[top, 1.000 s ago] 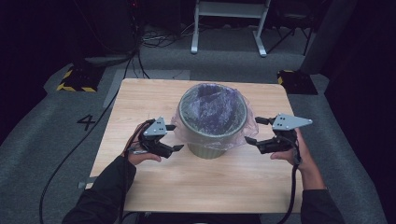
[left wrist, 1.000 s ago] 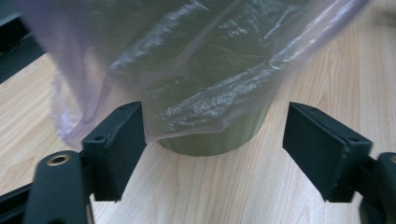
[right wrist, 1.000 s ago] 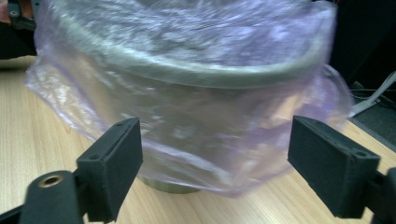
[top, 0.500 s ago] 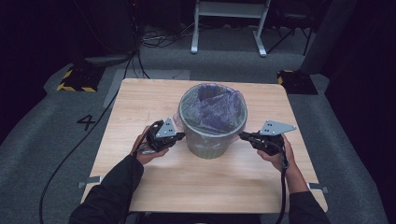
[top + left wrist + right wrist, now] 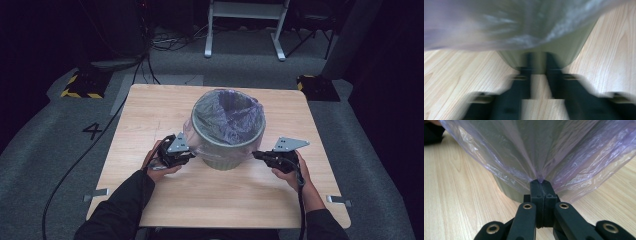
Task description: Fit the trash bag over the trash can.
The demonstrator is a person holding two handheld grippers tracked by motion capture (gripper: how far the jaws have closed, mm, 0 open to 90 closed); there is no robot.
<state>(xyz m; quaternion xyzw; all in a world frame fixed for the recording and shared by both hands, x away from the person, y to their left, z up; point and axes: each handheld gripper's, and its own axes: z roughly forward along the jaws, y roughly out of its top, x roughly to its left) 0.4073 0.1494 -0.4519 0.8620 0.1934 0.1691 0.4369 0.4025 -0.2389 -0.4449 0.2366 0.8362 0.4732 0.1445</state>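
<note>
The left gripper view is smeared by motion: the left tool (image 5: 538,67) is a dark blur against the bin (image 5: 541,50), and its jaws seem slightly parted, though I cannot tell. The plastic bag (image 5: 536,150) runs off the top edge in the right gripper view. In the high view, the bin hides the bench (image 5: 150,115) beneath it.

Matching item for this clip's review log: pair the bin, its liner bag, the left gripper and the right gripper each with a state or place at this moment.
Things:
1. bin
2. liner bag
3. left gripper
4. right gripper

States:
A. jaws pinched shut on thin plastic
B. upright at mid-table
C. jaws apart, tips at the bin's lower wall
D. translucent purple, draped over the rim

Pairs: 1-B, 2-D, 3-C, 4-A
</note>
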